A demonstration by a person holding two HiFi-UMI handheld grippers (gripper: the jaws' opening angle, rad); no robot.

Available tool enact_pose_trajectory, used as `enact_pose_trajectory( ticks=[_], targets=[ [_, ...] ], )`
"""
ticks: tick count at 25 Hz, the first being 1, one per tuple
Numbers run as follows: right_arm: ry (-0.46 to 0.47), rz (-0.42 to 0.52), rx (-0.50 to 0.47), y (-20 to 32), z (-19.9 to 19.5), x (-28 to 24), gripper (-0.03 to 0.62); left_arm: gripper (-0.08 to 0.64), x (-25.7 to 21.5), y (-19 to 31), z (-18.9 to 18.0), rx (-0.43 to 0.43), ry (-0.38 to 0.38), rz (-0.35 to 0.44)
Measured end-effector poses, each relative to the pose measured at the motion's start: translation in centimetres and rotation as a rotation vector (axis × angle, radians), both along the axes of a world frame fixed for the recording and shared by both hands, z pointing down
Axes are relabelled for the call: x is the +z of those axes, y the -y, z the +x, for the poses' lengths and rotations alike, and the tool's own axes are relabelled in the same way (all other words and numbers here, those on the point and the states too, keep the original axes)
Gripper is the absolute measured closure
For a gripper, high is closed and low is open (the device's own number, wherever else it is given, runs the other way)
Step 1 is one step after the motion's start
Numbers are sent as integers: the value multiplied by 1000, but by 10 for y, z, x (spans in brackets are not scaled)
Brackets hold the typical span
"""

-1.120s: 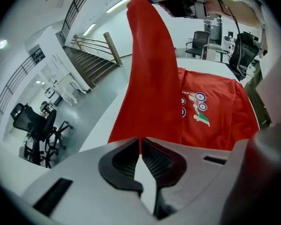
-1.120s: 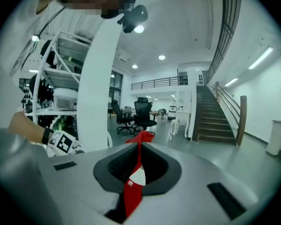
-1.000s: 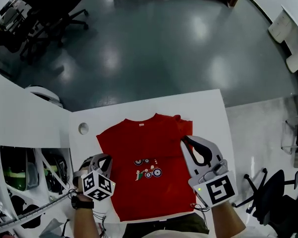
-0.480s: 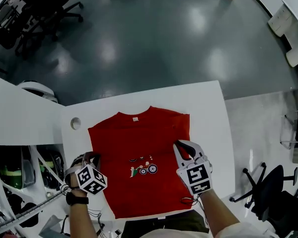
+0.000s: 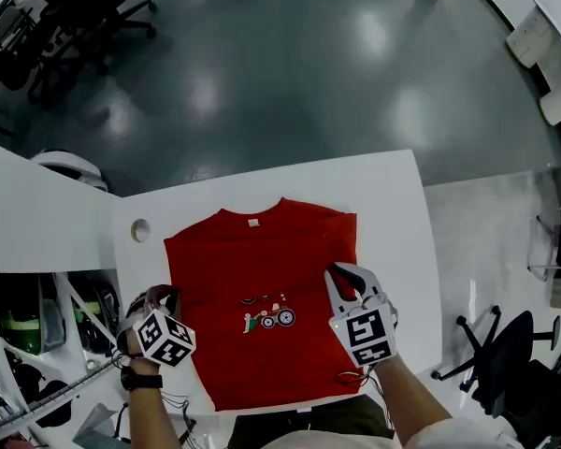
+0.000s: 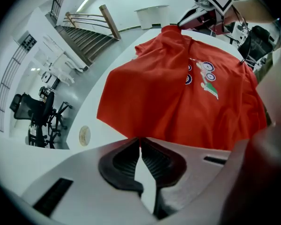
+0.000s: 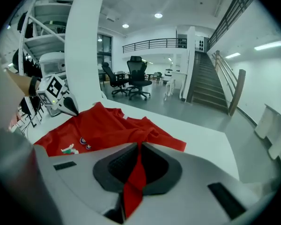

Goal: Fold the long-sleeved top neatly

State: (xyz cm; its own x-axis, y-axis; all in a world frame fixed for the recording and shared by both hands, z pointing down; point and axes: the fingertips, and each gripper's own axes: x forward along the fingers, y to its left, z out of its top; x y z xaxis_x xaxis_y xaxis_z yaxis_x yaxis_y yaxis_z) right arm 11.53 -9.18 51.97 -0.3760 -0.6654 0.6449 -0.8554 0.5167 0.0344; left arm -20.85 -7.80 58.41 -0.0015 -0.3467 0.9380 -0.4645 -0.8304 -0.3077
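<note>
1. Red top [image 5: 252,288] lies front up on the white table [image 5: 393,204]. Its neck label [image 5: 253,223] is at the far side and the hem is nearest the person. A small cartoon print [image 5: 269,318] sits approx. mid-chest.
2. Left gripper [image 5: 161,296] is at the top's left edge. Its jaws are pressed together, w/ just the tips nipping the cloth edge – see left gripper view [image 6: 139,139].
3. Right gripper [image 5: 337,272] is at the top's right edge. Its jaws are clamped on a fold of red cloth, and a strip of it runs down between them in the right gripper view [image 7: 138,145].
4. At each gripper tip the cloth is drawn up into a small peak – the middle lies flat.
5. Round hole [image 5: 140,229] in the table sits near the top's far-left corner. Office chairs [image 5: 75,17] stand on the grey floor [image 5: 290,73] beyond.
</note>
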Motion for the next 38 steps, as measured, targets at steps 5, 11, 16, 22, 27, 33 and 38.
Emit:
enact_pose_trajectory(
  ticks=[5,11,16,22,27,33,38],
  targets=[
    [69,57,-45,9,-19,-39,560,540,-23,-1,6,-19,-29,55],
    [12,18,-14,11,-14,-27,560,540,-23,-4,24,-3,-73,102],
    [-135,-150,60,-4,17,29,546,540,4,-14,17,21,-8,37],
    [-169,-299,87,-27,42,59,430,540,0,-18,8,-40,-44,86],
    [-166,-259,98,-38,48,44,430,540,-16,-42,4,-91,-115,140],
    [-177,-241,103,-68,36,37,434,540,-20,-84,9,-71,-215,139],
    [-167,-218,113,-95,17,28,437,538,-15,-99,16,-35,-279,113]
  ],
)
